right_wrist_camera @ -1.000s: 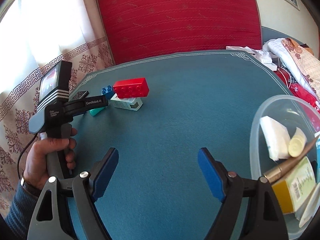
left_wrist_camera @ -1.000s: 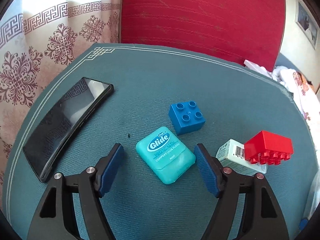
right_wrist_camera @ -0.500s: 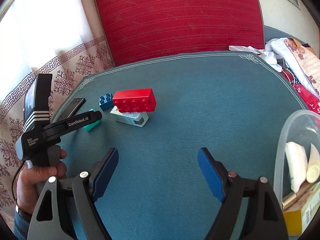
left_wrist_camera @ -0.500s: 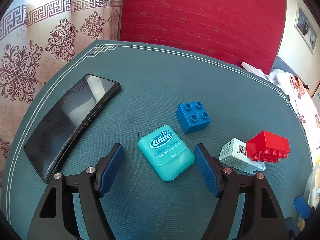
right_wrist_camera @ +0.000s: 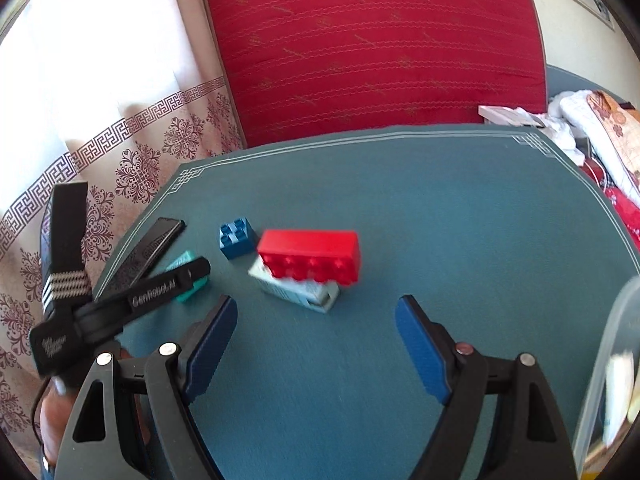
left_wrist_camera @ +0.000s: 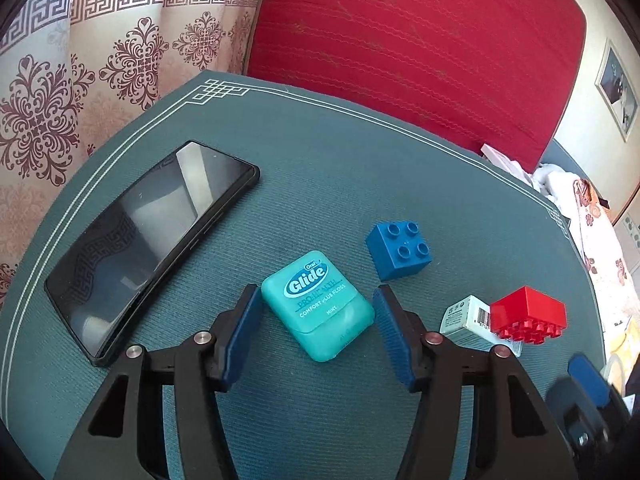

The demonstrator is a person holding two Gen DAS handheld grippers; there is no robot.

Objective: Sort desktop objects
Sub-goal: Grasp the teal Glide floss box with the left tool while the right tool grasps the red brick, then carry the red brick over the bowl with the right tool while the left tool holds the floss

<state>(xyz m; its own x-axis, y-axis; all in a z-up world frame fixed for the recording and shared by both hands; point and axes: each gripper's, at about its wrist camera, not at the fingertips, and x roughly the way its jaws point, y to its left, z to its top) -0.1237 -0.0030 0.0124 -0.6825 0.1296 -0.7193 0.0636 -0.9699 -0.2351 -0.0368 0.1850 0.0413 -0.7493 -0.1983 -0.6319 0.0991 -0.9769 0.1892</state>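
A teal Glide floss box [left_wrist_camera: 318,304] lies flat on the teal table mat [left_wrist_camera: 360,152]. My left gripper [left_wrist_camera: 316,292] straddles it, its jaws closing, with the blue pads [left_wrist_camera: 244,320] close against its two sides. In the right wrist view the floss box [right_wrist_camera: 184,264] is mostly hidden behind that gripper. A blue brick [left_wrist_camera: 400,250] stands just beyond it. To the right, a red brick [left_wrist_camera: 528,314] rests tilted on a small white box [left_wrist_camera: 464,320]. My right gripper [right_wrist_camera: 316,304] is open and empty, a little short of the red brick [right_wrist_camera: 310,254] and the white box [right_wrist_camera: 296,292].
A black phone [left_wrist_camera: 148,240] lies at the mat's left edge. A clear plastic container [right_wrist_camera: 604,360] holding items stands at the right. A red chair back [left_wrist_camera: 400,40], a patterned curtain [left_wrist_camera: 100,60] and piled cloth [right_wrist_camera: 592,120] lie beyond the table. A hand [right_wrist_camera: 56,412] holds the left gripper.
The left gripper's jaws have narrowed around the floss box. The right gripper has swung left towards the red brick, and the clear container has slid to the right edge of its view.
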